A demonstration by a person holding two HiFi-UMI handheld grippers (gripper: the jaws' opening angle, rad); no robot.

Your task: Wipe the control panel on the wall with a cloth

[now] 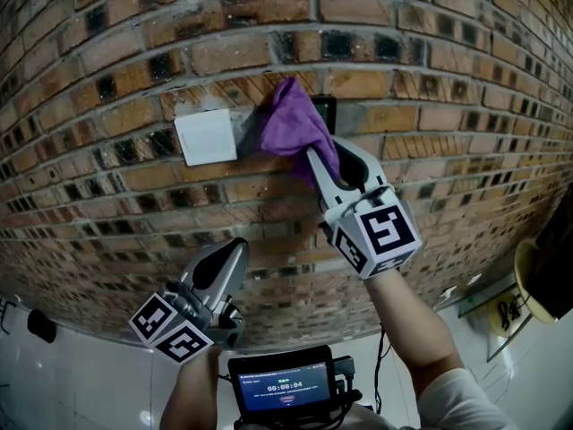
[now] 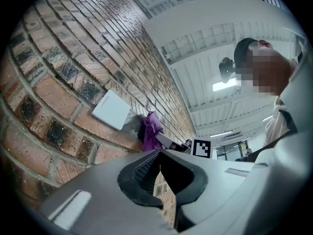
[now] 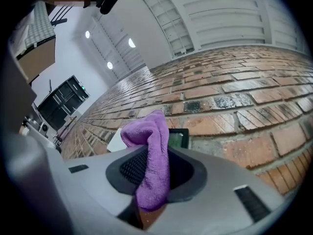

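Control panel [image 1: 325, 112] on brick wall [image 1: 430, 79], apparently under cloth [image 1: 291, 119]; right tongs [image 1: 329, 157] grip cloth, left tongs [image 1: 235, 251] closed.

Left gripper [image 2: 159, 175], jaws pressed together, points along a brick wall [image 2: 54, 82]. Ahead of it a white plate [image 2: 111, 109] sits on the bricks. Just past that, a purple cloth [image 2: 150, 130] lies against the wall, with a marker cube [image 2: 201, 148] beyond.

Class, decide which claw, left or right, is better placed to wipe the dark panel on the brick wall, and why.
Right. The right claw grips the purple cloth, held up at the dark panel. The left claw is shut, empty and lower down the wall.
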